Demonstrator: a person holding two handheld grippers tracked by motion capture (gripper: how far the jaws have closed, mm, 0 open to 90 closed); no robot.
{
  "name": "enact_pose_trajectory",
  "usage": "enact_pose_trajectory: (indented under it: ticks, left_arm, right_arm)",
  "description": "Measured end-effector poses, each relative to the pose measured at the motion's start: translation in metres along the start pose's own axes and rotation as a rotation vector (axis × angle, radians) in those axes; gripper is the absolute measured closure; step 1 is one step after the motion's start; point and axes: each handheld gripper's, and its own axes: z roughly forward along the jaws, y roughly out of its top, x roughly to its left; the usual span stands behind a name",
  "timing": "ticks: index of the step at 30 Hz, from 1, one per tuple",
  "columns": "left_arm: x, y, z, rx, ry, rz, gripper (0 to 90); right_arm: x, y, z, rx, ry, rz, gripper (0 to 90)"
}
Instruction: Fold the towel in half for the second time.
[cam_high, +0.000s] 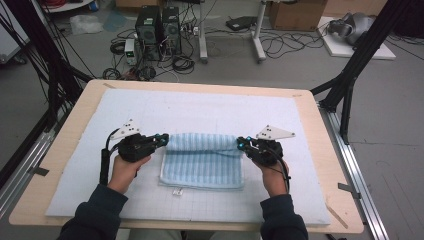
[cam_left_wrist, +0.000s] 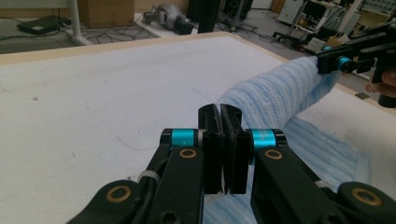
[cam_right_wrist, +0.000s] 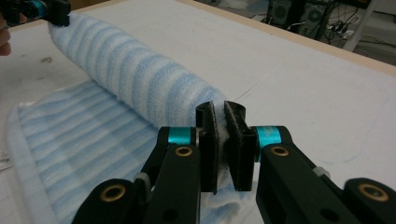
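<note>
Pinching one end each, the left claw (cam_high: 164, 138) and right claw (cam_high: 242, 143) hold the towel's (cam_high: 202, 162) lifted far edge — a fold running left to right between them, its near half flat on the counter (cam_high: 75, 125) — likely carrying it nearward.

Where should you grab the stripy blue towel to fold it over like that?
Grab the towel at the two ends of its far edge, one corner each, coming in from the sides. That is how the left gripper and right gripper pinch it now, jaws shut on the cloth. The towel is floppy, so holding both ends keeps the raised fold straight between them.
</note>
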Motion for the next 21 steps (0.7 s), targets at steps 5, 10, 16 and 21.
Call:
enact_pose_trajectory:
  ticks: [5,10,16,21]
  left_arm:
    - [-0.005,-0.005,-0.005,0.007,-0.008,0.008,87.0]
    - [-0.013,-0.011,-0.014,0.008,-0.026,0.026,86.9]
    - [-0.02,-0.023,-0.021,0.012,-0.046,0.03,86.8]
    - [-0.023,-0.031,-0.021,0.043,-0.054,0.041,86.8]
  right_arm:
    - [0.01,-0.008,-0.006,0.006,0.002,-0.011,84.0]
    - [0.018,-0.018,-0.012,-0.009,0.02,-0.016,83.8]
    - [0.026,-0.032,-0.021,-0.035,0.053,-0.035,83.4]
    - [0.031,-0.047,-0.021,-0.02,0.074,-0.043,83.0]
